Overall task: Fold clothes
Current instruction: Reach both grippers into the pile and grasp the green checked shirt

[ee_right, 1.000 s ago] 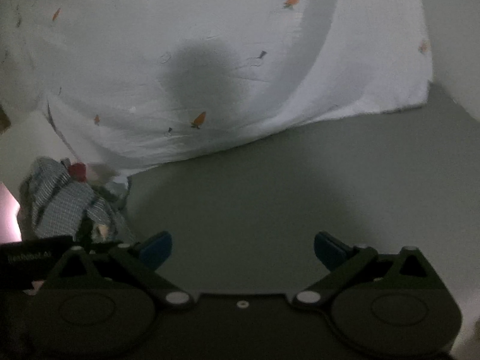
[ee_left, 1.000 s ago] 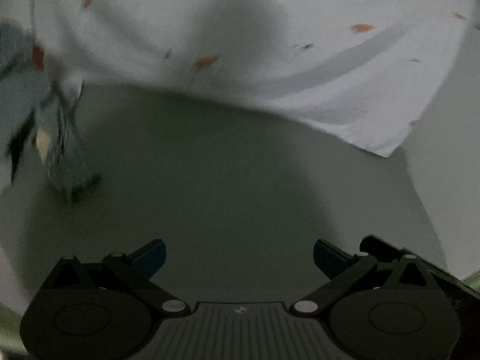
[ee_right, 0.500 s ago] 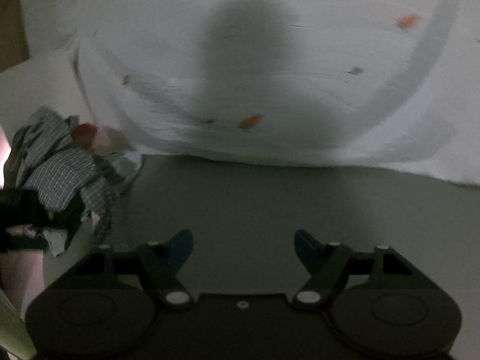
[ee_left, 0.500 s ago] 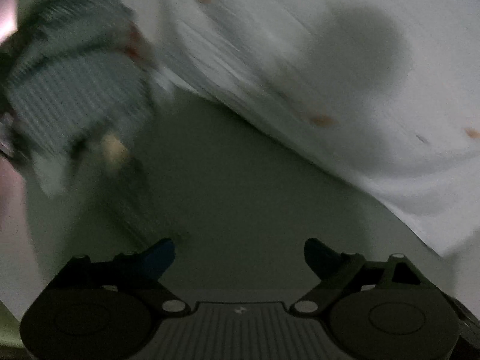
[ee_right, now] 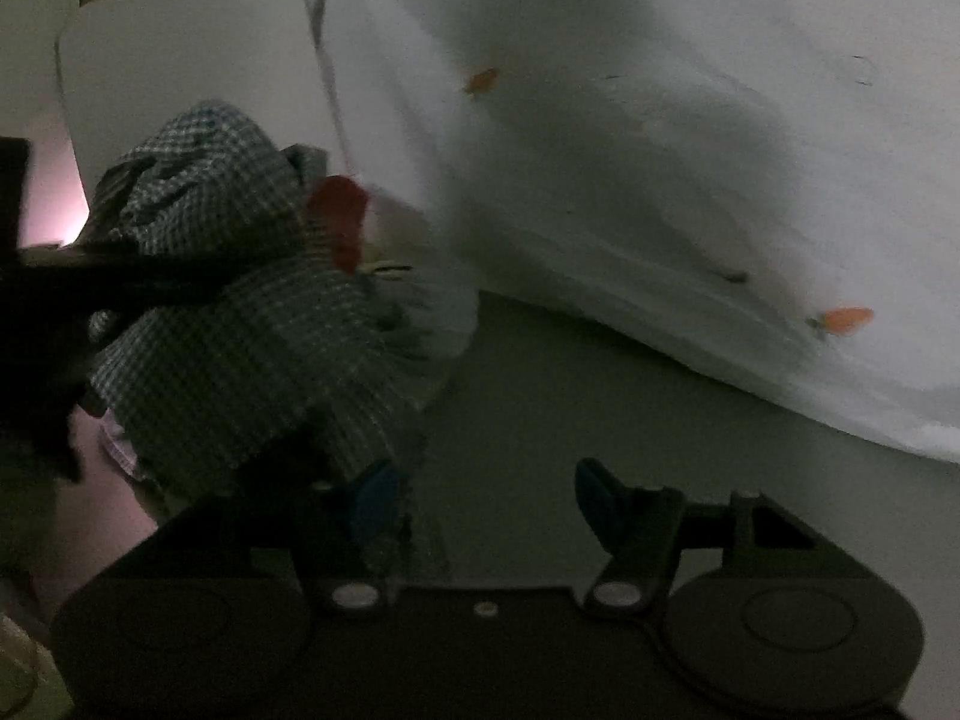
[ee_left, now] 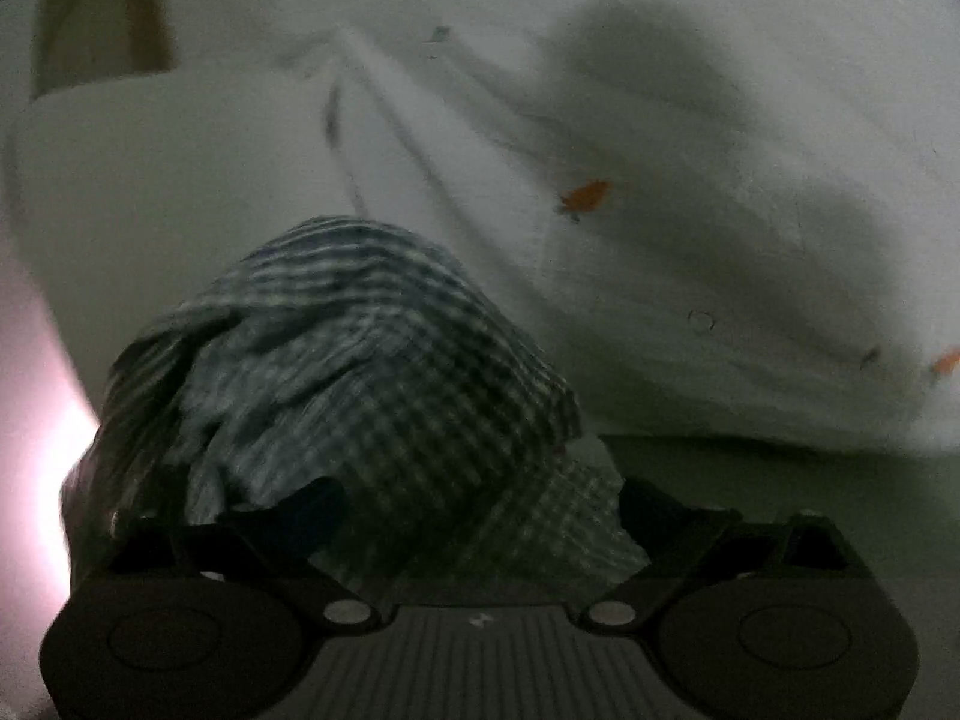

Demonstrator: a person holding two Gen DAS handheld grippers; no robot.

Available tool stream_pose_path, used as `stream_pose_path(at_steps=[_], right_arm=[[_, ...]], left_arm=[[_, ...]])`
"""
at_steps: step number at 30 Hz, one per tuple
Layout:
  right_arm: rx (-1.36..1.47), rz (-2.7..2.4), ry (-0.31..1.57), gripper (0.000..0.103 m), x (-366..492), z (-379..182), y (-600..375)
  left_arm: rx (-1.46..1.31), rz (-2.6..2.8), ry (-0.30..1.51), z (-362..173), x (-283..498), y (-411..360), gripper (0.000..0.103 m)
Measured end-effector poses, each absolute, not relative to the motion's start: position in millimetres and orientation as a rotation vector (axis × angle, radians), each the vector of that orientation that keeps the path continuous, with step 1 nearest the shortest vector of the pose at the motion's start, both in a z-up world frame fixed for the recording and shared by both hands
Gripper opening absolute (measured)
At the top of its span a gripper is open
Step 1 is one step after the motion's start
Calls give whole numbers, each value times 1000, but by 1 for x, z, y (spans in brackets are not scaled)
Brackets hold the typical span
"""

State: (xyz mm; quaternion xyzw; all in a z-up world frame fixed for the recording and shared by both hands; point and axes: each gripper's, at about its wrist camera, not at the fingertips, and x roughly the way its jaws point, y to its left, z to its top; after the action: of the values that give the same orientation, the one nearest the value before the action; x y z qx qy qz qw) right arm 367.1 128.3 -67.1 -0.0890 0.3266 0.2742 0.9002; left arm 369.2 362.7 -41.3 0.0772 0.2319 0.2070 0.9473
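A crumpled blue-and-white checked garment (ee_left: pixel 372 372) lies heaped on the grey surface (ee_left: pixel 780 480). My left gripper (ee_left: pixel 486 501) is right at the heap, and the cloth bulges up between its fingers. Its jaws are opening and the pads do not press the fabric. In the right wrist view the same garment (ee_right: pixel 228 312) fills the left side, with a red patch (ee_right: pixel 339 216) on top. My right gripper (ee_right: pixel 486 498) sits beside the heap's right edge. Its jaws are closing, its left finger (ee_right: pixel 372 498) is at the cloth's hem, and mostly bare surface shows between them.
A large white sheet with small orange prints (ee_left: pixel 660 210) is bunched behind and to the right (ee_right: pixel 660 150). A pale flat panel (ee_right: pixel 180 60) stands behind the heap. A dark shape (ee_right: pixel 60 282) crosses the left of the right wrist view. Everything is dim and blurred.
Both views have swung left, from the white sheet toward the checked heap, which now sits close at the fingers. The right jaws have narrowed.
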Motion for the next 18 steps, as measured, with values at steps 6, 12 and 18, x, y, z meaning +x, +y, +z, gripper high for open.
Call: stream_pose_path(at_steps=[6,12,18], right_arm=[[-237,536,761,68,383,-91,149],[-198,482,794,68,396,-101,136],[-161,427,723,67,381,-92,99]], left_arm=[[592,626,476,-86,426,359,97],[460,741,396,-59,430,357,40],[334,695,274,3,416,323,17]])
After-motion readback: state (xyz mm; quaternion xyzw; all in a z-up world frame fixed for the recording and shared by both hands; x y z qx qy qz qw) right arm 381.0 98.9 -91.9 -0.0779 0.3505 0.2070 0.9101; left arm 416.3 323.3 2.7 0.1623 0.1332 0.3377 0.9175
